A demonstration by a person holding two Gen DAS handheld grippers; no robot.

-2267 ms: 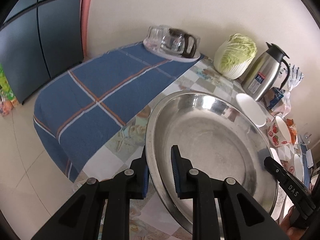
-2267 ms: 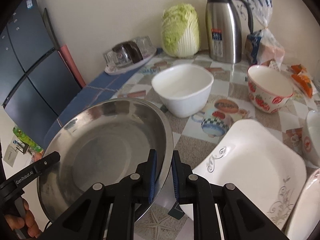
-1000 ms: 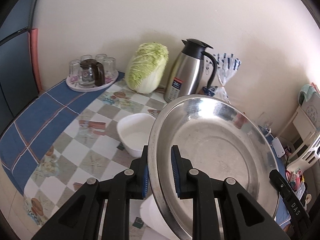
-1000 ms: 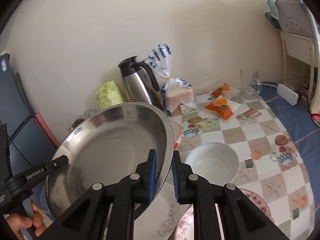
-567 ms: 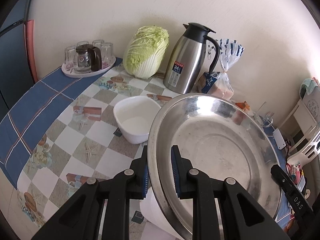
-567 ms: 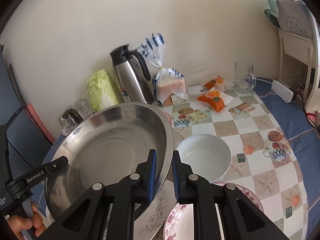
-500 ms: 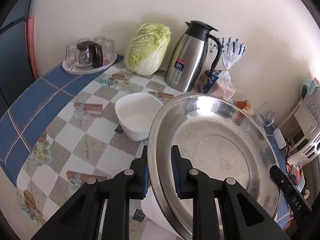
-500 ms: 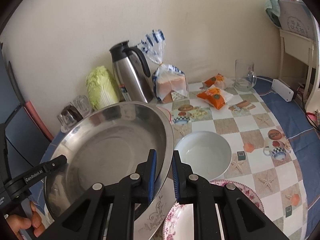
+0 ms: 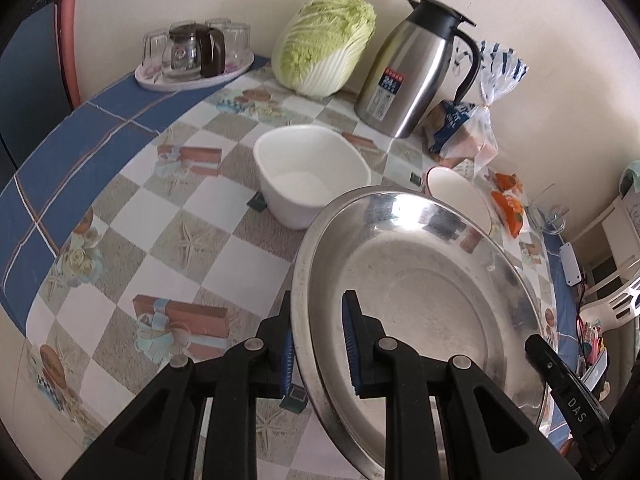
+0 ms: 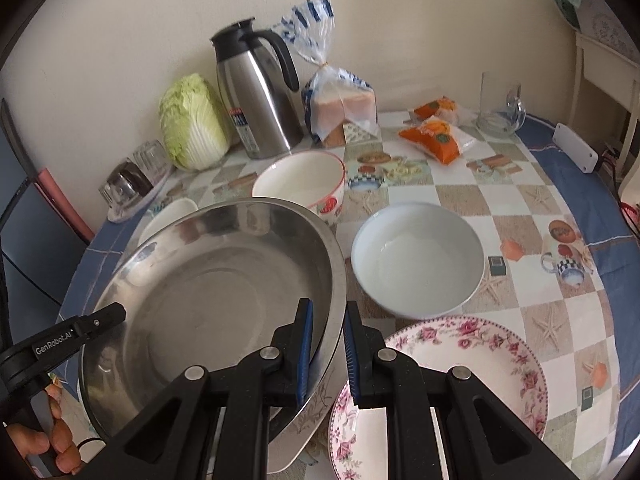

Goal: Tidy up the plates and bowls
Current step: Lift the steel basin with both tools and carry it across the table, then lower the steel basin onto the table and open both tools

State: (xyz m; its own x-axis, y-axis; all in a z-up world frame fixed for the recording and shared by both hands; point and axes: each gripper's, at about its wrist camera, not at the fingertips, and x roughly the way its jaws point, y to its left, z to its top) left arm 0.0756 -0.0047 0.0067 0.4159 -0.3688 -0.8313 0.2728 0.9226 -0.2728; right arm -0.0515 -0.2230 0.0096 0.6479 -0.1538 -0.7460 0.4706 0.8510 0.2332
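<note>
Steel basin (image 9: 420, 292) position has changed: a second ago it was carried high, with the wall filling most of both views; it now sits lower and more level over the table (image 9: 168, 216), and the crockery beneath shows larger and closer. Grip is unchanged. The left gripper (image 9: 318, 340) has its fingers clamped on the basin's near-left rim, one pad outside and one inside. The right gripper (image 10: 326, 344) is clamped on the opposite rim in the same manner. Judged from this, the basin is in the lowering stage of placement and is not yet set down.

Below the basin, in the right wrist view, a white square plate (image 10: 310, 416) with a grey floral print shows under the rim, so the basin appears headed onto or just beside it; contact cannot be confirmed.

Clearances:
- The white square bowl (image 9: 310, 174) lies just beyond the far-left rim.
- The strawberry-print bowl (image 10: 300, 184) lies just behind the far rim.
- The pale blue bowl (image 10: 418, 260) and the rose-pattern plate (image 10: 460, 364) lie close on the right side.
- The open checked surface lies to the left, toward the blue cloth border.
- The flask (image 9: 416, 68), cabbage (image 9: 324, 60) and bread bag (image 10: 340, 100) stand along the wall, well apart.

Sideways room is small; a straight descent is advised.
</note>
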